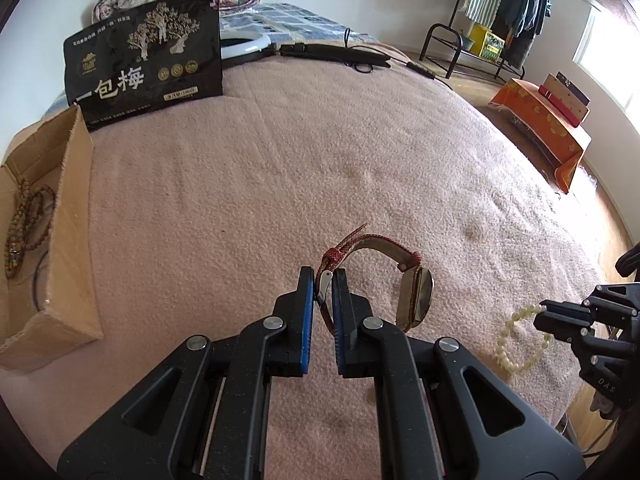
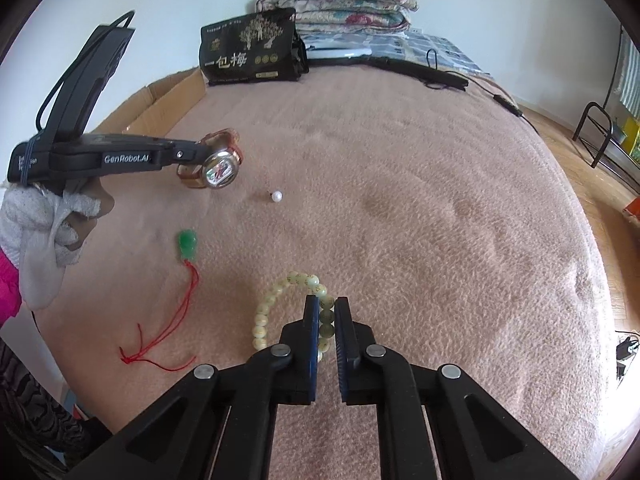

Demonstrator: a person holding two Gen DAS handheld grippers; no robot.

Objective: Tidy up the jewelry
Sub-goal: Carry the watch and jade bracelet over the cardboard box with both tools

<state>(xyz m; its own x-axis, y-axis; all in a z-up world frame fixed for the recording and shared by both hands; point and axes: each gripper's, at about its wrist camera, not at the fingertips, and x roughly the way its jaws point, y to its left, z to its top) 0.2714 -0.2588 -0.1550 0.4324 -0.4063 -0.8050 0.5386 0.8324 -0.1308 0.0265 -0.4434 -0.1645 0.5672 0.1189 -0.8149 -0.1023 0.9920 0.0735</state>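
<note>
here left gripper (image 1: 323, 280) clamps watch (image 1: 416, 296); right gripper (image 2: 327, 312) clamps bracelet (image 2: 280, 304).

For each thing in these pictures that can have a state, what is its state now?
Left gripper: shut on the watch strap.
Watch: strap buckled, held by the strap.
Right gripper: shut on the bead bracelet.
Bead bracelet: held by one side.
Cardboard box: open, dark bead strings inside.
Green pendant: lying loose, red cord spread.
Pearl: lying loose, alone.
</note>
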